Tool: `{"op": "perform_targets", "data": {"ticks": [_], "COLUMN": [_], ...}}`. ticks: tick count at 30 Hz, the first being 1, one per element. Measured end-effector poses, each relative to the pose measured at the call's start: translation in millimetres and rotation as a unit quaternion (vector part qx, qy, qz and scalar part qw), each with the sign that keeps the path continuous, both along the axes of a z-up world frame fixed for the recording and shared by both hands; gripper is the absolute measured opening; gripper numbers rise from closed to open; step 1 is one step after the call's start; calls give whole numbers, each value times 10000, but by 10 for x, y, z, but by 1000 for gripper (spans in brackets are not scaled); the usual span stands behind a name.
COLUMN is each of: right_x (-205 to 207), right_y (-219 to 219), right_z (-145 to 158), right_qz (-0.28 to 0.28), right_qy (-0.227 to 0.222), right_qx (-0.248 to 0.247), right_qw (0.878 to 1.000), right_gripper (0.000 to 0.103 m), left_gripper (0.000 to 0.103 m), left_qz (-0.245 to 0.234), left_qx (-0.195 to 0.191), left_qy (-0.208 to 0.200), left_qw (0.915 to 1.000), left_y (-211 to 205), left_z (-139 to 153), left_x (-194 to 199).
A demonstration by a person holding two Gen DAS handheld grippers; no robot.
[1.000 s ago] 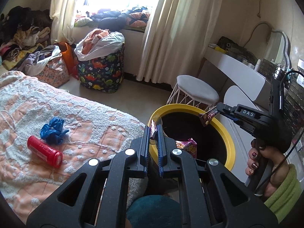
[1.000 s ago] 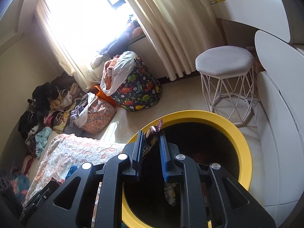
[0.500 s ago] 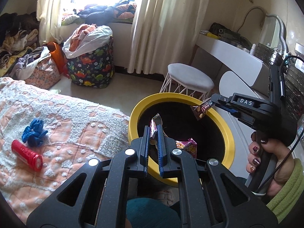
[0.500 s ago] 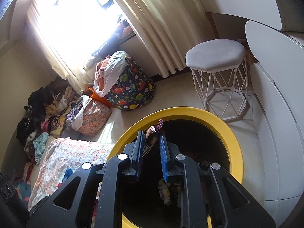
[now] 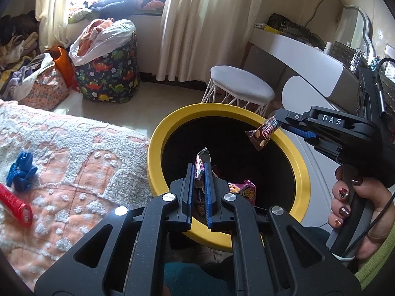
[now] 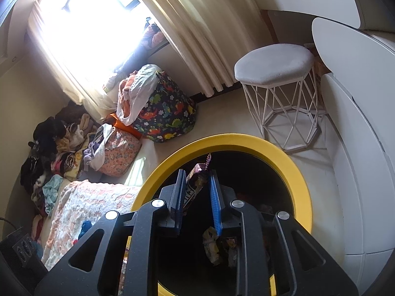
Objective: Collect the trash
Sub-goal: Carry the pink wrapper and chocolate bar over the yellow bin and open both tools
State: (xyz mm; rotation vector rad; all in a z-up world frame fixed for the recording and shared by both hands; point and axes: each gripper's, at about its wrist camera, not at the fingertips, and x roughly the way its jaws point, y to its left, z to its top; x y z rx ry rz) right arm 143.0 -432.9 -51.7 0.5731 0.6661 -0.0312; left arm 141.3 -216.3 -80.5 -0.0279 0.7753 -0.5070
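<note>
Left gripper (image 5: 199, 170) over near rim of yellow-rimmed bin (image 5: 300, 170), jaws narrow, pinching a purple foil wrapper (image 5: 201, 159) that sticks up between the pads, above bin opening. Right gripper (image 6: 196, 185) over same bin (image 6: 300, 185) from right side, held in right hand (image 5: 355, 202), painted nails, green sleeve. Right jaws parted wider; brown chocolate-bar wrapper (image 6: 195, 185) lies against left pad, gap to right pad visible; in left view same wrapper (image 5: 265, 133) hangs from the tip over bin's far rim. Cannot tell if truly clamped or just hanging. Pink snack packet (image 5: 243, 188) and other crumpled wrappers already in bin.

Bedspread (image 5: 74, 160) left of bin: red tube (image 5: 16, 203), blue crumpled glove (image 5: 21, 170) well apart from bin. White stool (image 5: 242, 86) just behind bin, dinosaur-print hamper (image 5: 108, 79) by curtain.
</note>
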Motion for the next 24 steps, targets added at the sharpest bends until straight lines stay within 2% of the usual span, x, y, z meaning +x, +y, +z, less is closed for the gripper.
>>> {"op": "perform_targets", "data": {"ticks": [2, 5, 7, 9, 11, 13, 15, 16, 17, 24], "right_x": [-6, -6, -2, -8, -18, -13, -18, -19, -17, 15], "right_y": [5, 11, 9, 2, 8, 6, 25, 41, 56, 201], "right_z": [-8, -18, -21, -32, -32, -33, -35, -34, -30, 63], "right_qz": [-9, -33, -31, -41, -43, -37, -9, 23, 59, 352], "right_qy": [5, 14, 24, 42, 43, 27, 10, -1, -15, -203], "right_qx": [26, 39, 36, 42, 47, 37, 34, 31, 24, -63], "right_qw": [10000, 10000, 10000, 10000, 10000, 10000, 10000, 10000, 10000, 9992], "right_gripper": [35, 41, 42, 42, 46, 51, 52, 52, 54, 62], "left_gripper": [4, 5, 6, 14, 39, 50, 65, 78, 84, 90], "left_qz": [-36, -85, -134, -142, -140, -116, -54, -8, 52, 563], "left_qx": [-41, -92, -119, -159, -250, -324, -372, -396, -405, -369], "left_qy": [83, 139, 176, 206, 224, 213, 185, 167, 147, -104], "left_qw": [10000, 9998, 9997, 9996, 9993, 9992, 9991, 9991, 9991, 9977], "left_y": [-3, 1, -10, -4, 17, 44, 83, 105, 133, 414], "left_z": [-25, -41, -51, -55, -48, -33, -12, -2, 8, 132], "left_x": [28, 53, 66, 86, 91, 81, 65, 55, 46, -34]}}
